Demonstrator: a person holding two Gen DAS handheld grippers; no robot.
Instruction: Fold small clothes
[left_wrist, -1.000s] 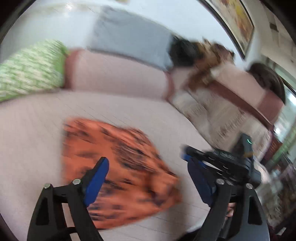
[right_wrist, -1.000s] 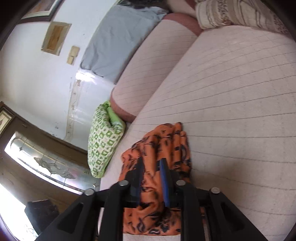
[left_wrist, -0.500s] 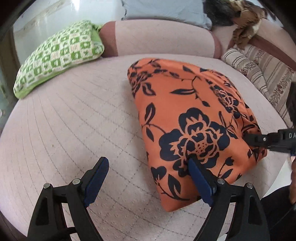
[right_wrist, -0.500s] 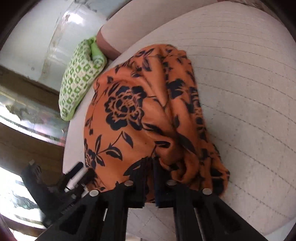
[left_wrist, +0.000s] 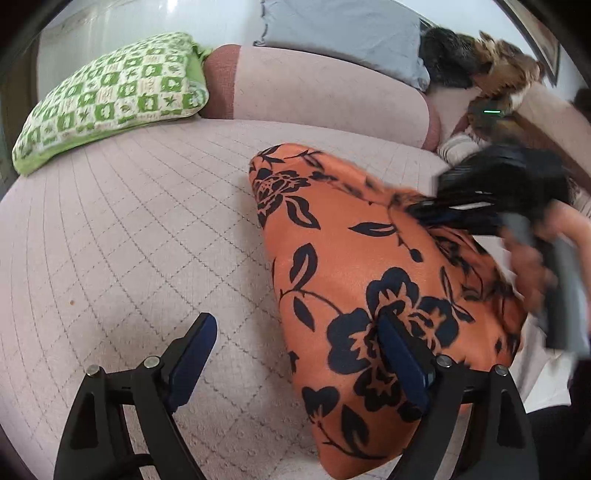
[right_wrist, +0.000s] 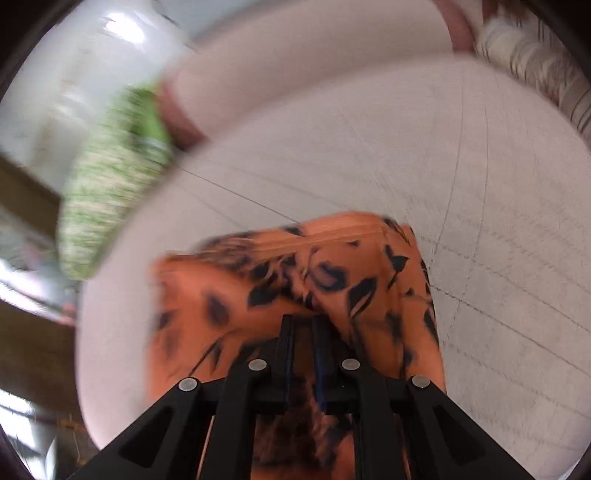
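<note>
Pinching a bunched edge of the orange floral garment (right_wrist: 332, 266), the right claw (right_wrist: 304, 325) is clamped on it; the left claw (left_wrist: 295, 354) hangs wide apart above its near-left edge on the sofa seat (left_wrist: 129, 221). Best carry the edge smoothly, anchoring the near corner.

From your left wrist view, the garment (left_wrist: 369, 266) lay on the sofa seat (left_wrist: 129, 240), filling the span from centre toward 4 o'clock. The checked cushion (left_wrist: 110, 99) sat at 10 o'clock, against the backrest (left_wrist: 325, 96) at 12. A pillow (left_wrist: 343, 33) rested on top of that backrest. Your right gripper (left_wrist: 417, 210) reached in from 3 o'clock onto the garment's far edge.
</note>
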